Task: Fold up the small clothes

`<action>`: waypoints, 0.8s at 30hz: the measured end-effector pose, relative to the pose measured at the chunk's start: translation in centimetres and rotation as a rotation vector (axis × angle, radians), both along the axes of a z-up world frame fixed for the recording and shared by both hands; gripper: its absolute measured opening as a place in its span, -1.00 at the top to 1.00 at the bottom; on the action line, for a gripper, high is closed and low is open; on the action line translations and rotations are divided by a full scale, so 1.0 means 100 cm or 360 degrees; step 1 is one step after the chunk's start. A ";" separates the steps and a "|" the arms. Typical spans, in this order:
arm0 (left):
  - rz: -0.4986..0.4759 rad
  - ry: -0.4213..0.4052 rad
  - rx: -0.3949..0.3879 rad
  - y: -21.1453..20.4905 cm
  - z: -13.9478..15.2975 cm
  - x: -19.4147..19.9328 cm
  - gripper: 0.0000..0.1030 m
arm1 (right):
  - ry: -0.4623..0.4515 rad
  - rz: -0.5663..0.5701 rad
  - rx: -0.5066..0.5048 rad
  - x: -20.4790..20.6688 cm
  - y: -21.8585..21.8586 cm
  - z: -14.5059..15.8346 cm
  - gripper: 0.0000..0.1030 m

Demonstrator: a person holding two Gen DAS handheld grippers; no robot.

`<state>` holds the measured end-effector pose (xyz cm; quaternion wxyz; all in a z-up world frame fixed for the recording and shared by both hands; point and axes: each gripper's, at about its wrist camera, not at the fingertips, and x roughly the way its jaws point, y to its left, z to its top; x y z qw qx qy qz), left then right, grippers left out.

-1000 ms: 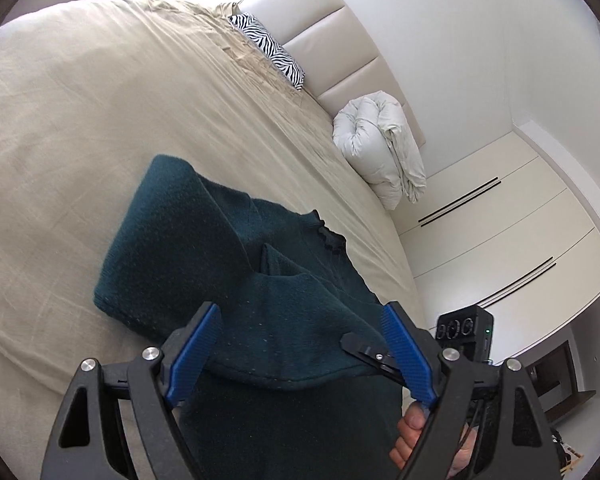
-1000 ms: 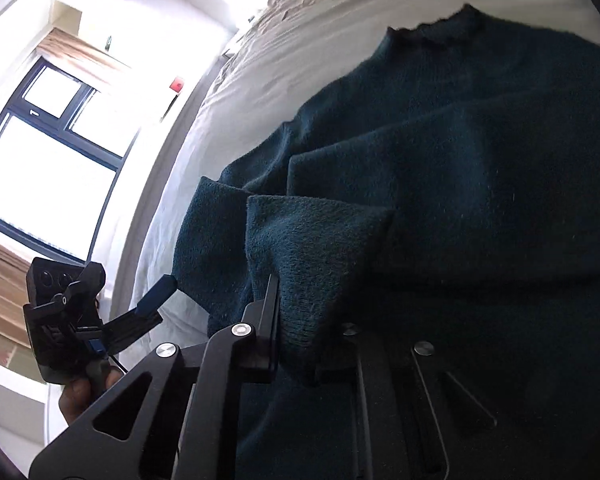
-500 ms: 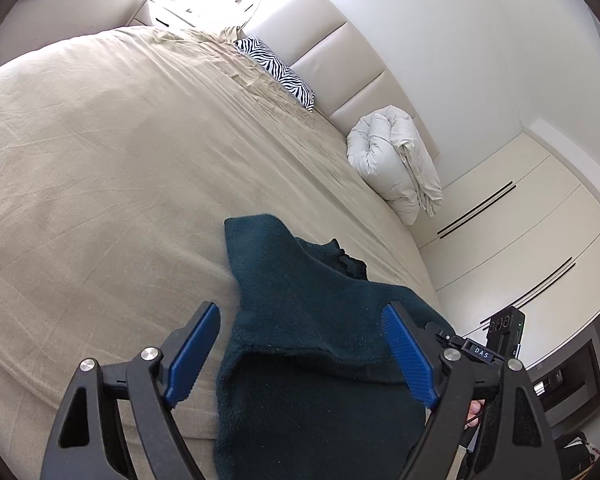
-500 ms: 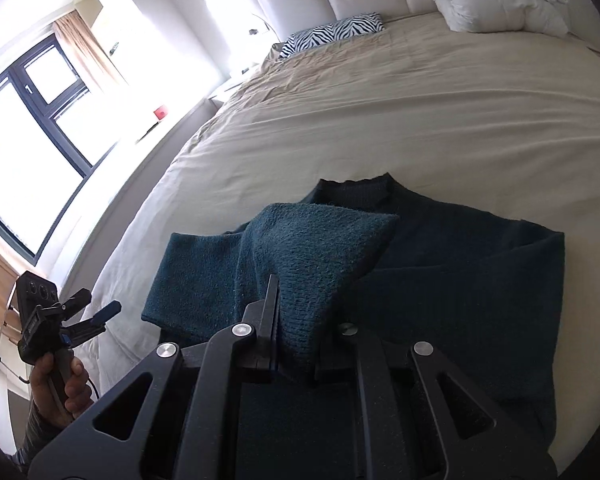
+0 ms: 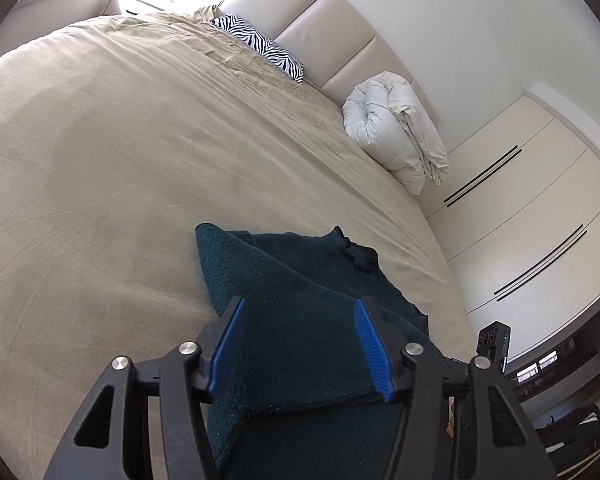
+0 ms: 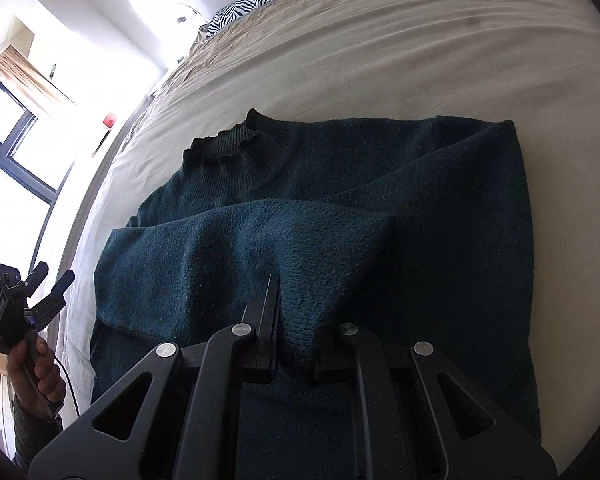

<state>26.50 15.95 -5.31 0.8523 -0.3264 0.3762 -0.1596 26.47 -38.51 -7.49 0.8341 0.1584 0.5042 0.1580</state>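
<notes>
On the beige bedsheet (image 6: 420, 40) lies the dark teal knitted sweater (image 6: 340, 184), partly folded. Your right gripper (image 6: 296, 312) is clenched on a sleeve fold; your left gripper (image 5: 300, 344) hovers released. Lay the sleeve flat across the body, then release.

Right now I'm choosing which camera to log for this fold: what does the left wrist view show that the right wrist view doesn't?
Only the left wrist view shows the rolled white duvet, the wardrobe doors and the left gripper's blue fingers open over the cloth.

Only the right wrist view shows the window, the right gripper shut on a raised fold, and the sweater's far edge.

Both show the dark teal sweater, its collar, the beige bed and the zebra pillow.
</notes>
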 end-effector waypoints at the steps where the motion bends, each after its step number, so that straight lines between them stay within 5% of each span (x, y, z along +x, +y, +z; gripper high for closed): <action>1: -0.0013 0.0002 0.0000 -0.001 -0.002 0.003 -0.01 | 0.0003 -0.0005 0.0008 -0.001 -0.001 -0.002 0.79; 17: -0.0165 0.0148 -0.0028 -0.004 -0.047 0.067 0.19 | 0.0061 -0.0017 0.0153 0.012 -0.016 -0.018 0.78; 19: -0.0151 0.0187 -0.0038 0.001 -0.060 0.075 0.53 | 0.0062 -0.0015 0.0168 0.012 -0.017 -0.018 0.78; 24: -0.0163 0.0174 -0.0045 0.006 -0.065 0.072 0.66 | 0.0078 -0.0031 0.0247 0.014 -0.022 -0.021 0.78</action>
